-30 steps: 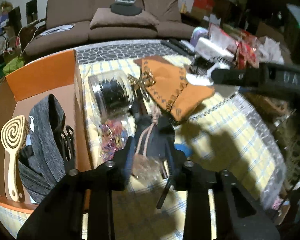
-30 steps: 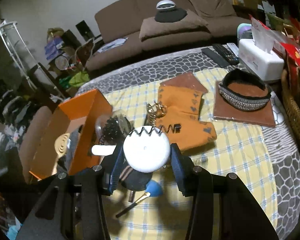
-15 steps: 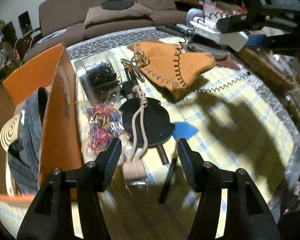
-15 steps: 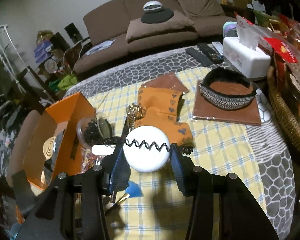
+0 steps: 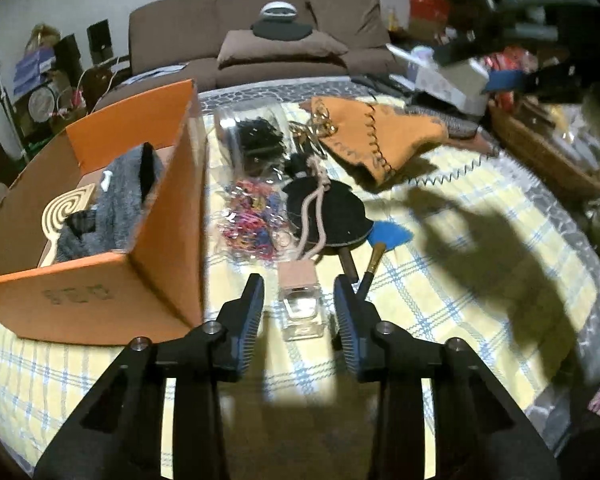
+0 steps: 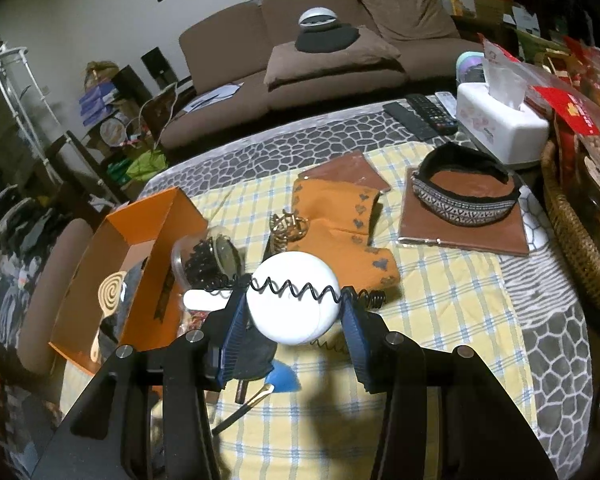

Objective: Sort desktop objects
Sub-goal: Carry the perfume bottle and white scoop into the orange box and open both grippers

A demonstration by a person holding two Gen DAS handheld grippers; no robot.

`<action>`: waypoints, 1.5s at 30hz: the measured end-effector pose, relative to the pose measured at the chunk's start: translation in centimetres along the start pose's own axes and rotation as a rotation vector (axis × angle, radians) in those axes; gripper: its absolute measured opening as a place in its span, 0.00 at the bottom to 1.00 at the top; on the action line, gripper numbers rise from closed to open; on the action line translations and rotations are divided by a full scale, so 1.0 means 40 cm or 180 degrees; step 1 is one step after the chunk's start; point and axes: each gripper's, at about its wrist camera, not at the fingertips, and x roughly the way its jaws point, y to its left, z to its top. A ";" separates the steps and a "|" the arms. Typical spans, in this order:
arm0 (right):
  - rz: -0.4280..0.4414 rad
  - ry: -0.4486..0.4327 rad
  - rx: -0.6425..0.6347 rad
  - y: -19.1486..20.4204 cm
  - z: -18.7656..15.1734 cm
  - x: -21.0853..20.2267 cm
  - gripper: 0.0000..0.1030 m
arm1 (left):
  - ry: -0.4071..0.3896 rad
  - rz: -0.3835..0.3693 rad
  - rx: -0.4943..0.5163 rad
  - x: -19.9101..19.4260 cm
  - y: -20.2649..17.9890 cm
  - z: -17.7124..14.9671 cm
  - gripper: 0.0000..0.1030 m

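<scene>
The white round case (image 6: 293,298) sits clamped between the jaws of the right gripper (image 6: 294,320), lifted above the table (image 6: 440,320); a black coiled cord (image 6: 300,290) stretches across its face from one jaw to the other and trails off to the right. Below it lie a black pouch (image 6: 256,354), a blue-tipped brush (image 6: 278,380) and, to the left, the orange box (image 6: 148,240) holding a spiral wooden comb (image 6: 110,292); a clear jar of black hair ties (image 6: 206,256) lies on its side just beside the box, with gold keyrings (image 6: 286,226) and an orange felt pouch (image 6: 340,224) beyond it; farther right are a patterned headband (image 6: 466,196) on a brown mat (image 6: 460,232), a white tissue box (image 6: 500,120), remotes (image 6: 424,114) and a wicker basket (image 6: 576,240).

In the left view, the left gripper (image 5: 299,308) hangs low over the yellow checked cloth (image 5: 440,280) with its jaws spread wide, holding nothing; a small clear bottle with a wooden cap (image 5: 300,300) lies between them without touching either, its cord (image 5: 318,216) running back over the black pouch. A bag of coloured elastic bands (image 5: 248,220) lies just left of the pouch; the orange box stands close to the left jaw, with grey knitted fabric (image 5: 116,208) inside. The right gripper points down and forward from above; the left points forward, nearly level with the table; a brown sofa (image 5: 252,40) stands behind.
</scene>
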 end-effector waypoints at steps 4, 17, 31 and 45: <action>0.0021 0.0016 -0.0019 0.006 -0.002 0.004 0.45 | 0.0129 0.0104 -0.0019 0.065 -0.018 -0.007 0.32; 0.0124 -0.0155 -0.0060 0.038 0.020 -0.039 0.45 | 0.0189 -0.0374 -0.0149 0.032 0.009 0.051 0.23; 0.0452 -0.0418 -0.0224 0.221 0.092 -0.084 0.45 | -0.0534 -0.0455 -0.0346 -0.245 0.254 0.250 0.23; 0.0895 -0.0216 -0.0564 0.531 0.111 0.047 0.45 | -0.0531 -0.0080 -0.0931 -0.205 0.593 0.211 0.23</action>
